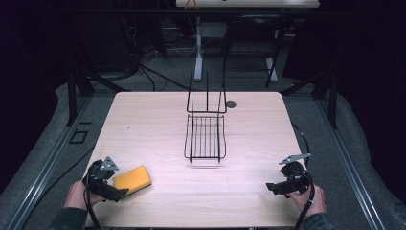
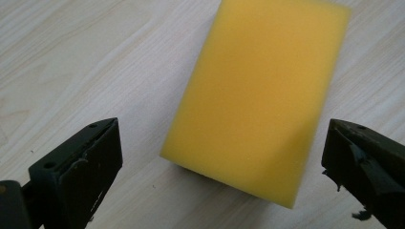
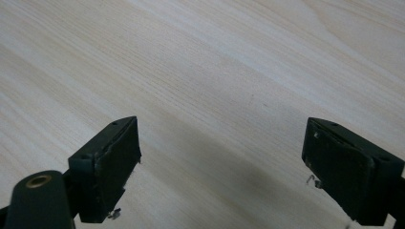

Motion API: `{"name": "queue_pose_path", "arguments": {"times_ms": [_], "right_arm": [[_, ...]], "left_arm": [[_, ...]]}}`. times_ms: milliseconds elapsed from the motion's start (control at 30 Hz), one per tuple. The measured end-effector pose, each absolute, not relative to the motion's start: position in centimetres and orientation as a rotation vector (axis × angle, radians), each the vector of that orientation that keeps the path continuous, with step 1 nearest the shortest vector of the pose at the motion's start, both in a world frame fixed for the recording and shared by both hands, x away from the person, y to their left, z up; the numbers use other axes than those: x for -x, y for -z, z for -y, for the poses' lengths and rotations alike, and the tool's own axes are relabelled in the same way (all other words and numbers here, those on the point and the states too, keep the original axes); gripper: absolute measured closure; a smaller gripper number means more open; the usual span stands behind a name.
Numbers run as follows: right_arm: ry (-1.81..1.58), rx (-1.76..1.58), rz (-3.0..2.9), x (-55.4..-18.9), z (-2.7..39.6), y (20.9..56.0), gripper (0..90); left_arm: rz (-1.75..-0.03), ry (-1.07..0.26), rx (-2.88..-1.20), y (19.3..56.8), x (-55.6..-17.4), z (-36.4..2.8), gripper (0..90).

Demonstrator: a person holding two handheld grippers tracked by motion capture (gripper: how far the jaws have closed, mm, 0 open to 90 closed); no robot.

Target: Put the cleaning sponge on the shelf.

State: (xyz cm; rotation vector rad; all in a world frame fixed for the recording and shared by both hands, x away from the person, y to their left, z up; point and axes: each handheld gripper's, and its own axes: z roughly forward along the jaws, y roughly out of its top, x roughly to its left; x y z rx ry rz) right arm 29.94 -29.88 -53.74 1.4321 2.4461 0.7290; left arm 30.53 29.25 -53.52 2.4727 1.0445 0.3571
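A yellow sponge [image 1: 131, 178] lies flat on the light wooden table [image 1: 143, 124] near the front left. My left gripper [image 1: 119, 192] rests just in front of it, held by a hand. In the left gripper view the sponge [image 2: 260, 95] lies ahead of the wide-apart black jaws of the left gripper [image 2: 222, 157]; its near end comes just between the tips without touching either. My right gripper [image 1: 271, 187] sits near the front right, held by the other hand. Seen from the right gripper view, the right gripper [image 3: 222, 152] is open over bare wood.
A black wire rack [image 1: 206, 125] stands at the middle of the table, with an upright back and a flat grid tray. A small dark round spot [image 1: 231, 104] lies behind it. Cables trail off both grippers. Dark frames and a table leg stand beyond the far edge.
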Motion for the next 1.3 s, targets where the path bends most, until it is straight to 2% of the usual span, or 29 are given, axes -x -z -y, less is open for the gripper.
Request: {"name": "queue_pose_path", "arguments": {"times_ms": [800,1300], "right_arm": [[-0.727,-1.412,-2.465,-29.9,29.5,53.8,11.9],[-0.718,-1.398,-2.469,-29.9,29.5,53.9,11.7]], "left_arm": [[-0.973,-0.294,-2.548,54.5,-31.8,-28.0,0.7],[-0.967,-0.269,-2.574,54.9,-31.8,-27.9,15.5]]}}
